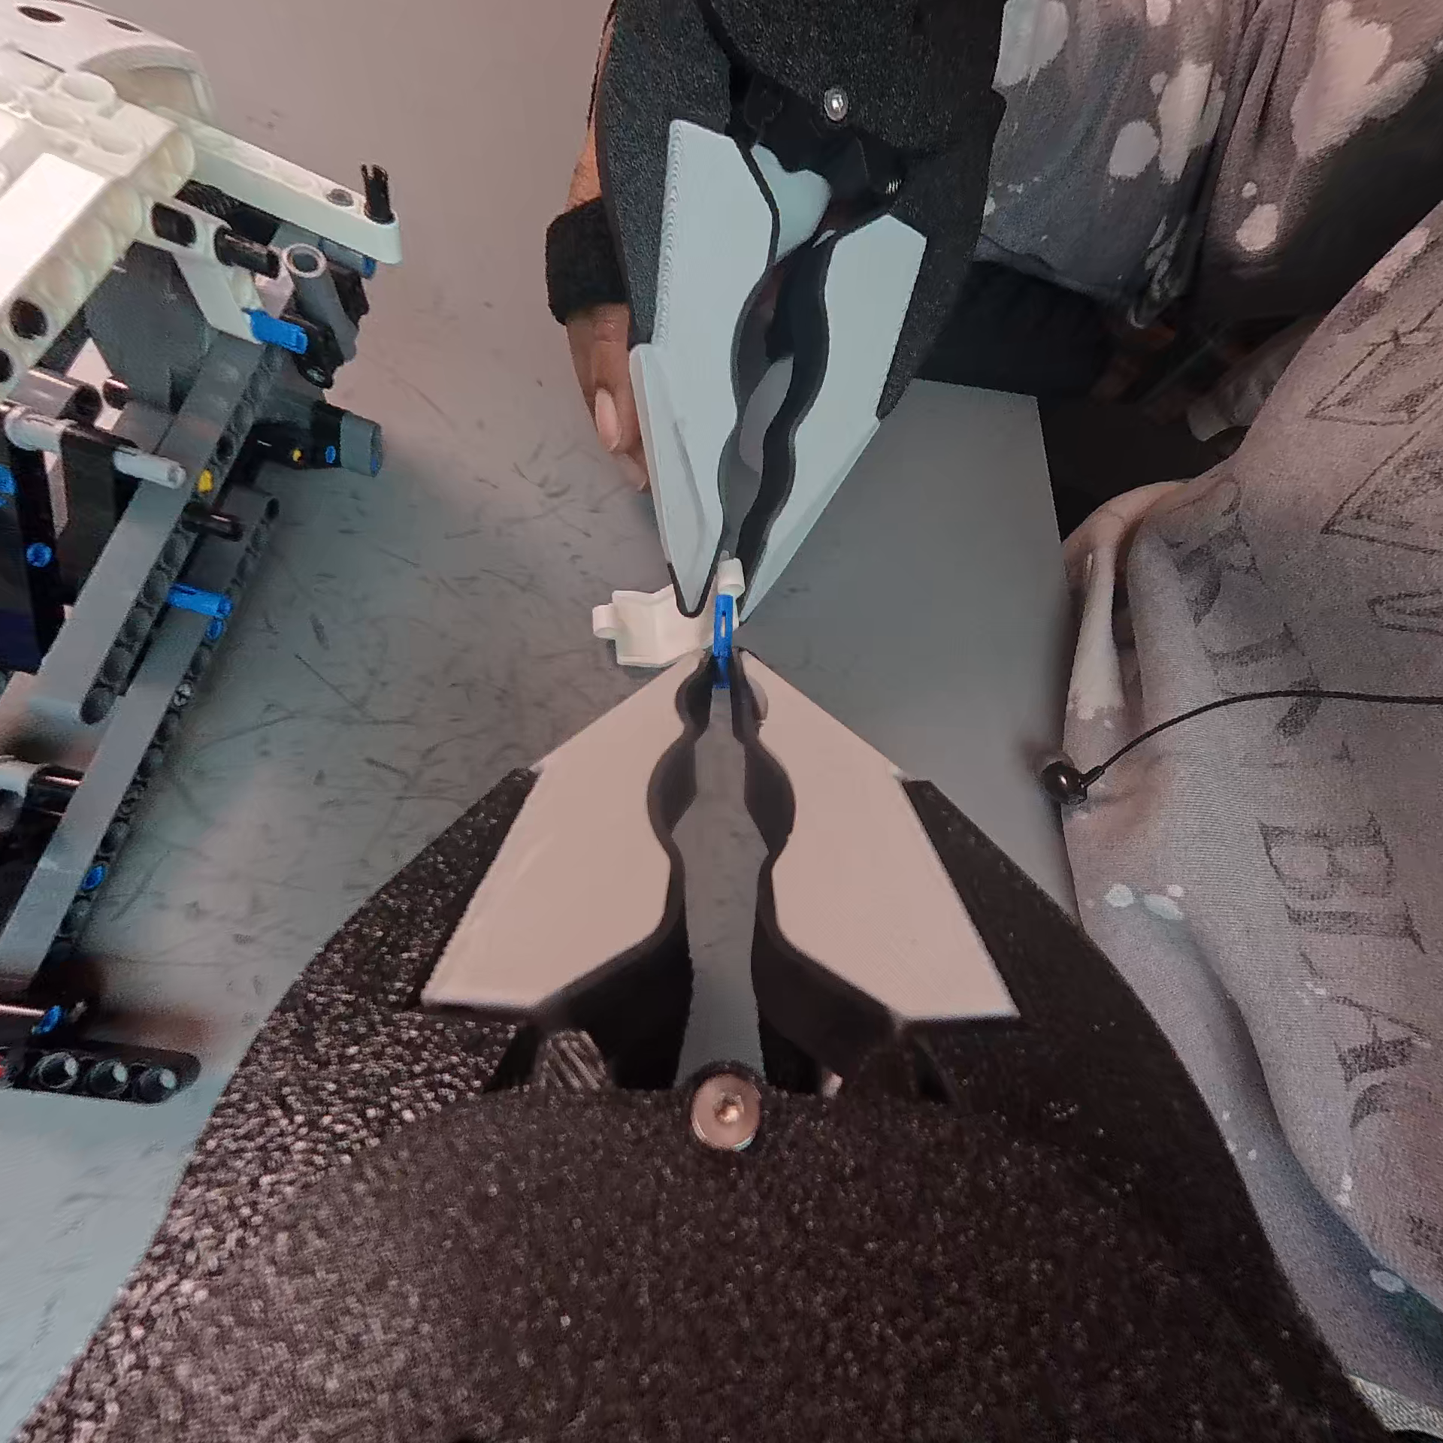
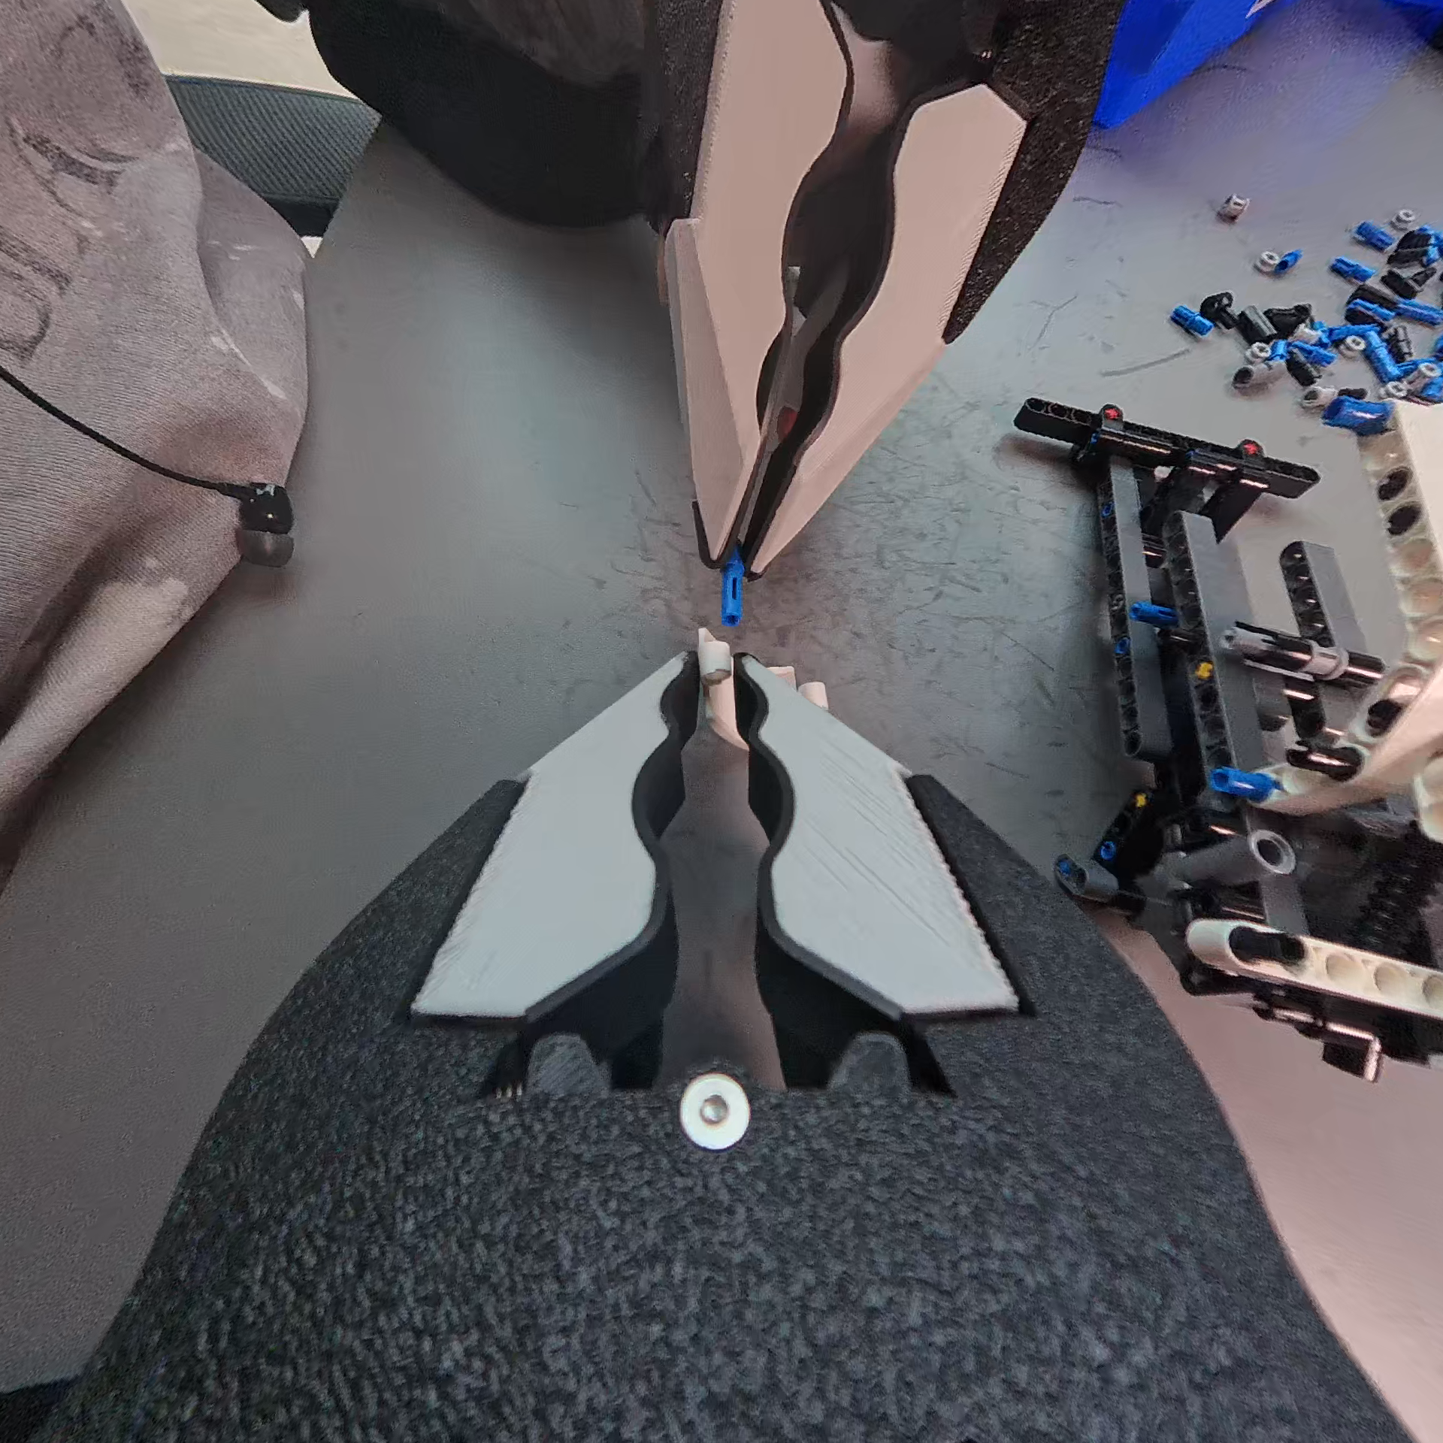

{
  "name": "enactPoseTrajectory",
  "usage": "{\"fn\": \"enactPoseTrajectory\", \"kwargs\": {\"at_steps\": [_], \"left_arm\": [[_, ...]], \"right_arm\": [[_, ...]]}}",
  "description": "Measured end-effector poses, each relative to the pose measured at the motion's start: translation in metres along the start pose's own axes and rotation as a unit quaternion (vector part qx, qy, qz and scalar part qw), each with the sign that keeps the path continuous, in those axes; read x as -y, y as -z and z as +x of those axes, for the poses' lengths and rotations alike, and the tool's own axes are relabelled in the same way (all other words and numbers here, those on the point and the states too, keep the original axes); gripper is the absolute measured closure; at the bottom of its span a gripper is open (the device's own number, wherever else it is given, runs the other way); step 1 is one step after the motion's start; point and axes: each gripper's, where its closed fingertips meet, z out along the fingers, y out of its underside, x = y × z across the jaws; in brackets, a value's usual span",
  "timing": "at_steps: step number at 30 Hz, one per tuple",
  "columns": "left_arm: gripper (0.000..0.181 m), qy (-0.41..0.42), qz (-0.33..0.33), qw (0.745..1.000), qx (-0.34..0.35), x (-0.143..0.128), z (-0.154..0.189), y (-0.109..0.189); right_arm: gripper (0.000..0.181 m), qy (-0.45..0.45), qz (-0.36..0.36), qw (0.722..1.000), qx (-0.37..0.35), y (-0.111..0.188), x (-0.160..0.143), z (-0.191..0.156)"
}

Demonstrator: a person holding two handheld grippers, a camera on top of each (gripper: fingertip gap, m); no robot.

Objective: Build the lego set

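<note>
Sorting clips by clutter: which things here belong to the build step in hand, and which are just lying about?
In use:
- left gripper, shut on blue pin
- right gripper, shut on white piece
- part-built model, probably next

Lying about:
- loose pins pile
- blue bin
- earbud

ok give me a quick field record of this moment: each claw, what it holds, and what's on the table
left claw: shut on small blue plastic pin
right claw: shut on small white plastic connector piece
pin vs connector: tip to tip, not yet joined
grey scratched table: part-built grey, black and white lego frame, loose pile of blue and black pins
</note>
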Motion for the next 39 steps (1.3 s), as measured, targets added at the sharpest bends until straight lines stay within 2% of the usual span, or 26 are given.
{"fn": "enactPoseTrajectory", "kwargs": {"at_steps": [13,26,34,39], "left_arm": [[0.178,-0.004,-0.023,1.000,0.019,-0.006,0.001,-0.002],[0.179,0.012,-0.026,0.999,0.035,-0.006,-0.001,0.000],[0.179,-0.039,-0.079,0.994,0.061,-0.013,0.000,-0.002],[0.179,-0.014,-0.063,0.996,0.066,-0.006,-0.002,0.001]], "right_arm": [[0.175,0.012,-0.013,1.000,-0.017,-0.006,0.002,0.000],[0.176,0.044,-0.059,0.995,-0.062,-0.009,0.000,0.005],[0.176,0.078,-0.097,0.989,-0.077,-0.013,-0.003,0.003],[0.176,0.106,-0.118,0.983,-0.097,-0.014,-0.004,0.006]]}}
